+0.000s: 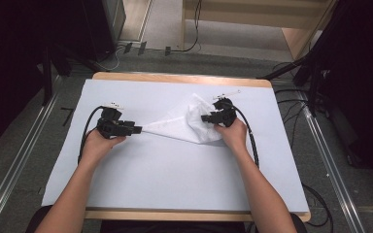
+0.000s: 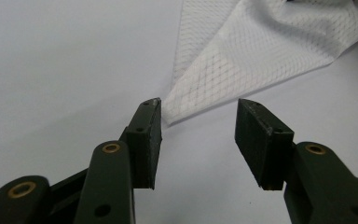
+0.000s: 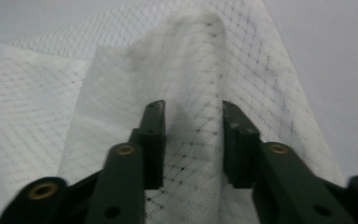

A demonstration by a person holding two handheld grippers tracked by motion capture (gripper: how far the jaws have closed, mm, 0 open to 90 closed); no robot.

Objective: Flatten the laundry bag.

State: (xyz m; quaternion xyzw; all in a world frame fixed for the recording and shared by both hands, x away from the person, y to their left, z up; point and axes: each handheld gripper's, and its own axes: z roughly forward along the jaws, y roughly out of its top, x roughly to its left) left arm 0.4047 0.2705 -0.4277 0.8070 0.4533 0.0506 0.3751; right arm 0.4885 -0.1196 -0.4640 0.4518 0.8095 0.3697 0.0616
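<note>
Overhead, in the high view, a white mesh cloth with a faint diamond grid (image 1: 189, 124) lies on the pale blue-grey sheet covering the wooden table (image 1: 175, 165), right of centre, drawn into a long point toward the left and bunched up at its right end. The left gripper (image 1: 137, 129), black, held in the person's left hand (image 1: 97, 145), lies low on the sheet with its tips at the cloth's narrow left corner. The right gripper (image 1: 207, 118), in the right hand (image 1: 233, 133), sits at the raised, crumpled right part of the cloth. Black cables loop back from both tools. Left gripper view: the two black jaws stand well apart; the cloth's pointed corner (image 2: 177, 109) lies on the sheet just beyond the tips, its edge close against the tip of the jaw on the left of this view, and nothing is pinched between the pads, so this tool is open and holds nothing. Right gripper view: the jaws stand at a moderate gap with a raised fold of the cloth (image 3: 191, 93) running up between them; fabric fills the gap and appears to meet both pads, but whether the pads actually press on it I cannot tell.
</note>
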